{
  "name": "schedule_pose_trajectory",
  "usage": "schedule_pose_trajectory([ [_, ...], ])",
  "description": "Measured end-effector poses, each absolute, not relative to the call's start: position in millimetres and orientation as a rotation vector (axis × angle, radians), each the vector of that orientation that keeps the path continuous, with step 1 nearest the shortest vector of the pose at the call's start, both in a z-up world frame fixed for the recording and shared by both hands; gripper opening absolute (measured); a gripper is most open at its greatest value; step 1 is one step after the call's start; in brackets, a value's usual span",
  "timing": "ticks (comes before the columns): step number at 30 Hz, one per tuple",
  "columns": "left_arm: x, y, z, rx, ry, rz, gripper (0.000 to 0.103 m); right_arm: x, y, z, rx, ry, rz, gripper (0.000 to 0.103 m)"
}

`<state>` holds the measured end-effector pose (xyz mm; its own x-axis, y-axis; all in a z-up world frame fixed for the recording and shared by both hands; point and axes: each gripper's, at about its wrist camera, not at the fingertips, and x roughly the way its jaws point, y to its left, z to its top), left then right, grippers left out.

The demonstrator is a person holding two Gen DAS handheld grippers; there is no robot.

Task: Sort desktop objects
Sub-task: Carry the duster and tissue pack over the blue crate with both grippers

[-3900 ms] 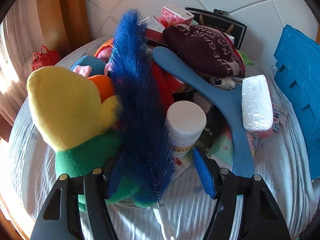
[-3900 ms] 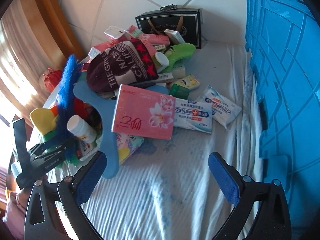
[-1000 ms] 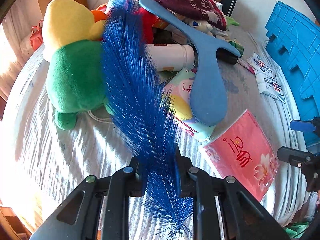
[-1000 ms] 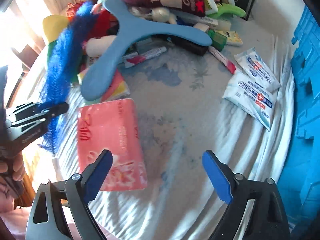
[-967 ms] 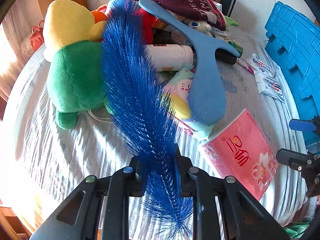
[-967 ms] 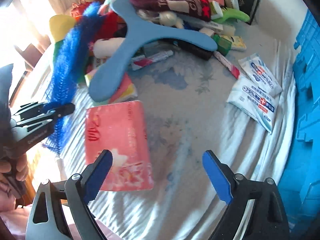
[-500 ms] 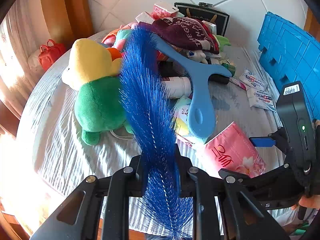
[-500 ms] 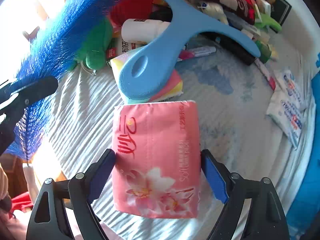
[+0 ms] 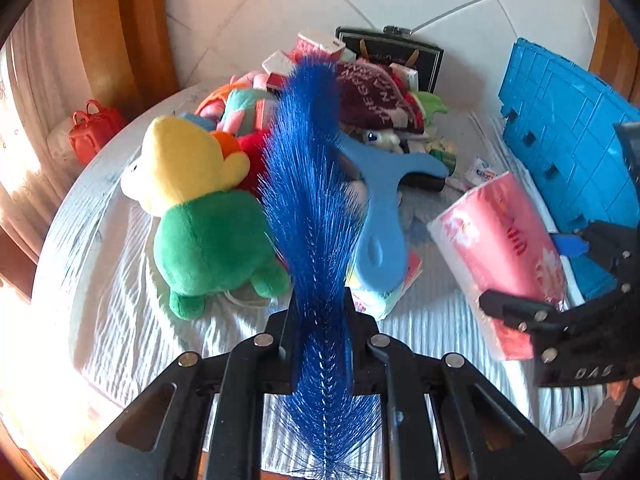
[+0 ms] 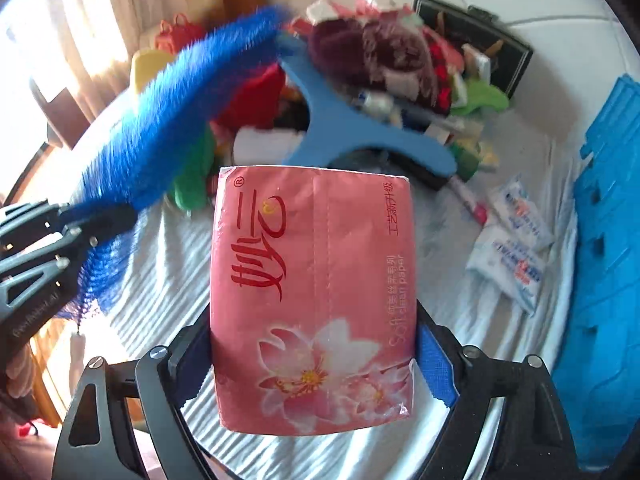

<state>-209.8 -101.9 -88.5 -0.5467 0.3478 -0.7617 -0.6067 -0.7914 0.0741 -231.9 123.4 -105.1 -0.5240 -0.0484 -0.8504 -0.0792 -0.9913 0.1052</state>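
My left claw [image 9: 320, 316] pinches the blue feather duster [image 9: 310, 184]; my right claw [image 10: 314, 356] clamps the pink tissue pack [image 10: 312, 300] above the table's [image 10: 160, 264] front edge.

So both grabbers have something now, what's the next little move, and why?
Probably carry the pink tissue pack, clamped in the right gripper, rightward to the blue crate. The pack is already lifted clear of the bed, and the crate stands close on that side. The left gripper holds the blue feather.
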Motion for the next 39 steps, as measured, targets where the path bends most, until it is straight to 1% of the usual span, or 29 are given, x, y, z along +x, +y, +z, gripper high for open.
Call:
schedule_pose_trajectory([
  [4,-204,-90,-49,-0.885,0.436,2.323,0.014,-222,151,-42,-1.239,0.226,2.729,0.087],
  [10,-192,-57,15,-0.654,0.403,2.286,0.014,-166,202,51,-0.84,0.25,2.669,0.088],
  [14,-176,-20,50,-0.533,0.408,2.227,0.014,-122,235,96,-0.668,0.2,2.553,0.088],
  [18,-153,26,81,-0.431,0.425,2.15,0.014,-81,274,122,-0.58,0.176,2.406,0.088],
  [24,-105,103,127,-0.314,0.419,2.017,0.014,-8,326,141,-0.542,0.191,2.205,0.088],
  [28,-75,164,166,-0.321,0.391,1.915,0.014,28,380,135,-0.561,0.222,2.135,0.088],
  [32,-48,228,197,-0.366,0.343,1.838,0.014,40,433,125,-0.599,0.248,2.09,0.088],
  [36,-25,295,206,-0.431,0.323,1.788,0.014,45,475,109,-0.65,0.252,2.047,0.088],
  [39,-11,337,197,-0.504,0.342,1.766,0.014,47,503,99,-0.696,0.274,2.036,0.088],
])
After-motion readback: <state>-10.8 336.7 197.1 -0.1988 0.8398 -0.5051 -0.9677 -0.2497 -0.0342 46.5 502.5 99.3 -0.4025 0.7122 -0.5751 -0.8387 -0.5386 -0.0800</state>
